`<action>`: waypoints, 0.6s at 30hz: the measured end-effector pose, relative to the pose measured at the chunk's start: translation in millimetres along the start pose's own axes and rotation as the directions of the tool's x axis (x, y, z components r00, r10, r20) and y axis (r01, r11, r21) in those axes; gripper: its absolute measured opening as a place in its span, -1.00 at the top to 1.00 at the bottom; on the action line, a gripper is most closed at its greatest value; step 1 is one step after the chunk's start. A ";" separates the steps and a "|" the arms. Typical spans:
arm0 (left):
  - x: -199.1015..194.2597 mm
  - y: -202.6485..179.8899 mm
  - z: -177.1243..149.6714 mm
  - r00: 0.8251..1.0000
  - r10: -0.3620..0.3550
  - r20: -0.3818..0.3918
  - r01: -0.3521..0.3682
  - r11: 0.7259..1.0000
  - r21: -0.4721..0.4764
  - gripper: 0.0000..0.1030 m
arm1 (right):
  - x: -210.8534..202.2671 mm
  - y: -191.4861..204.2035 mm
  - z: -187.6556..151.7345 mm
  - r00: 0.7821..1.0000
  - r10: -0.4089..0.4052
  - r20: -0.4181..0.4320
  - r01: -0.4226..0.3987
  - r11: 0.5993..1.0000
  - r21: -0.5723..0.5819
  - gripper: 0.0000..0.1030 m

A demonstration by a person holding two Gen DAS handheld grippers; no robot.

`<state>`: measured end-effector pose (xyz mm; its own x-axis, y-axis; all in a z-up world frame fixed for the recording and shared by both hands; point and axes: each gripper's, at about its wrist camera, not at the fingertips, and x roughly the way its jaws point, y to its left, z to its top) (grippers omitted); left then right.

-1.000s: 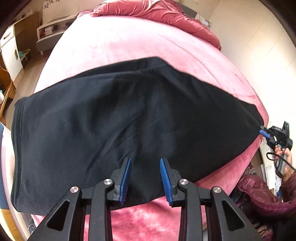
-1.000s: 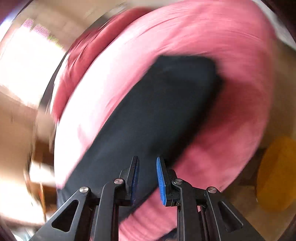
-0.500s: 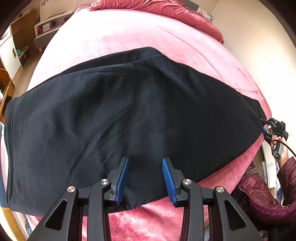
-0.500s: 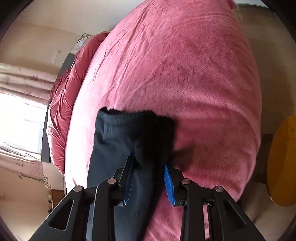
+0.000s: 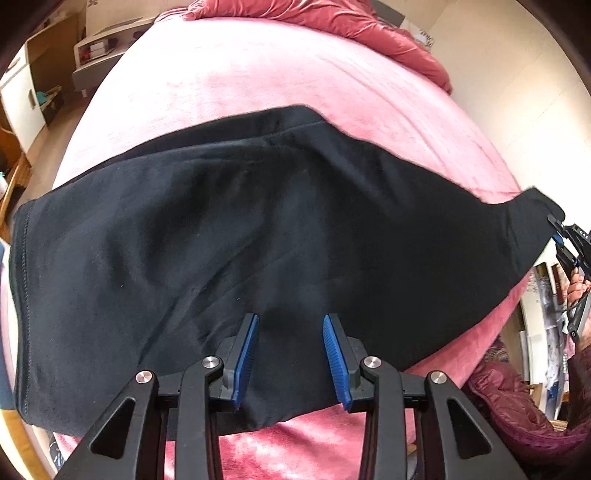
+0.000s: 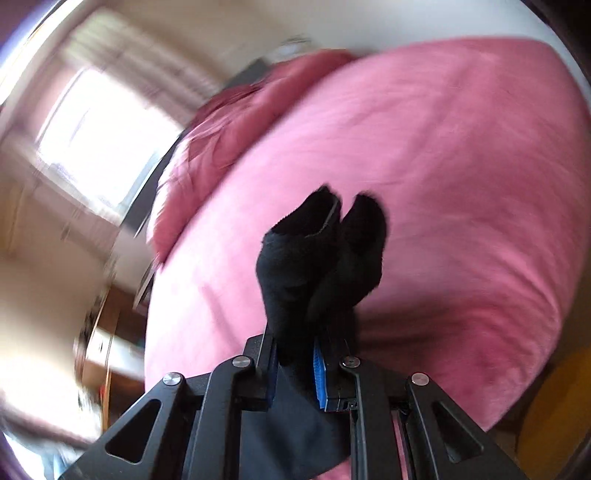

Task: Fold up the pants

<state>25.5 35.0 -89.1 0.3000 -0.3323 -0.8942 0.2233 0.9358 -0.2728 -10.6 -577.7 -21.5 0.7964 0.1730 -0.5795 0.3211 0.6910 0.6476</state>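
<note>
since the earlier frame, the far-right end of the black pants (image 5: 258, 236) has been lifted off the pink bed (image 5: 258, 81) and is pinched between the closed fingers of the right gripper (image 6: 295, 365). the left gripper (image 5: 290, 358) is held open over the near edge of the spread pants.

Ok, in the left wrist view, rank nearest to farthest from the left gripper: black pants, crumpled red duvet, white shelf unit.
1. Black pants, directly beneath the left gripper.
2. White shelf unit, far upper left beside the bed.
3. Crumpled red duvet, at the bed's head; close to the shelf, order uncertain.
</note>
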 end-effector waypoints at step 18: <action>-4.2 -1.0 38.2 0.960 -0.267 0.089 0.279 0.946 -0.166 0.11 | 120.8 217.4 -224.4 0.845 -0.038 -0.533 -0.279 0.819 -0.501 0.69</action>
<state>59.5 31.0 -71.6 0.3104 -0.5791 -0.7538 0.1408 0.8123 -0.5661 40.3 -249.2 -61.7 0.3882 0.4939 -0.7780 -0.2162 0.8695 0.4441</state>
